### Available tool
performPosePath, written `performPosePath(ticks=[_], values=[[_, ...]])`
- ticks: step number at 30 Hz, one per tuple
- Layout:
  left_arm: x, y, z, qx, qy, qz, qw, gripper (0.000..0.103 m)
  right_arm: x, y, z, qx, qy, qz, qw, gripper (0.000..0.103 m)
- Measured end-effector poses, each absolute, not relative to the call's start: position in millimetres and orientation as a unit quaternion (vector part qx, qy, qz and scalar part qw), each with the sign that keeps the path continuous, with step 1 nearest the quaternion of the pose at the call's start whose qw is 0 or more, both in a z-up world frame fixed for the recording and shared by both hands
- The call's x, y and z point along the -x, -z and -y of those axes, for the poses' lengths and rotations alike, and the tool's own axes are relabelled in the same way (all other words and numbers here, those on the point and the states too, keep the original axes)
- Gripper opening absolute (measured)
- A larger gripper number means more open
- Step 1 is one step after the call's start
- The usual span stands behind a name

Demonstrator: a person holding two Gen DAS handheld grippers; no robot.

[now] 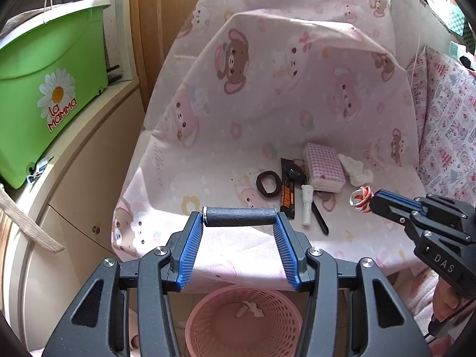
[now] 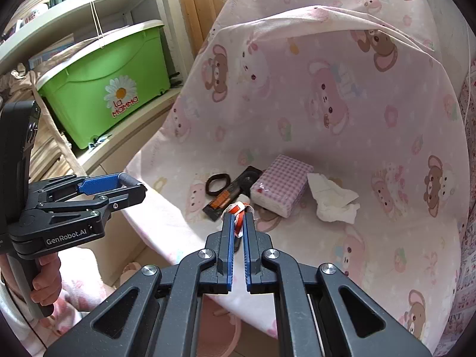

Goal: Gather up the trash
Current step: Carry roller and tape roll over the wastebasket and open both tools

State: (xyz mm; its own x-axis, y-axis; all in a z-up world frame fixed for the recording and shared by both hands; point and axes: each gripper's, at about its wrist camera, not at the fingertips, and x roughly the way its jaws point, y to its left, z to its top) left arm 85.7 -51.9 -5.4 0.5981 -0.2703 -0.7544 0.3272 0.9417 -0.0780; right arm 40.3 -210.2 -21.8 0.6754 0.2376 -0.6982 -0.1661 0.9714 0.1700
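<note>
Directly below the left gripper [image 1: 240, 216], whose jaws clamp a dark roller, sits the pink basket [image 1: 208, 321]. At 3 o'clock the right gripper [image 2: 237, 218] pinches a red-white wrapper [image 2: 236, 209] narrowly above the bed sheet [image 1: 267, 104]; that thin hold could slip, dropping it short of the basket.

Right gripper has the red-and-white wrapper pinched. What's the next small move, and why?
Probably carry the right gripper, shut on the red-and-white wrapper, toward the pink basket below the bed edge. The left gripper holds a dark roller there, so swing around it before opening.
</note>
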Motion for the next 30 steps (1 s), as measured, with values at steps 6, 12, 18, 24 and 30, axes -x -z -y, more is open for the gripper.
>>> performPosePath(ticks=[6,12,18,24,30], values=[[-83,17,55,-0.059,0.158,-0.469,0.867,0.048,-22,17,187,-0.030,-0.169,-0.388,0.906,0.006],[-84,45,57,-0.056,0.157,-0.526,0.834,0.048,-13,34,157,0.003,-0.195,-0.419,0.887,0.006],[-81,58,50,-0.061,0.140,-0.553,0.819,0.048,-3,52,143,0.013,-0.202,-0.450,0.869,0.006],[-79,82,45,-0.081,0.111,-0.581,0.802,0.048,3,72,133,0.020,-0.199,-0.474,0.858,0.006],[-80,112,33,-0.037,0.118,-0.634,0.764,0.048,1,94,126,0.037,-0.197,-0.497,0.844,0.006]])
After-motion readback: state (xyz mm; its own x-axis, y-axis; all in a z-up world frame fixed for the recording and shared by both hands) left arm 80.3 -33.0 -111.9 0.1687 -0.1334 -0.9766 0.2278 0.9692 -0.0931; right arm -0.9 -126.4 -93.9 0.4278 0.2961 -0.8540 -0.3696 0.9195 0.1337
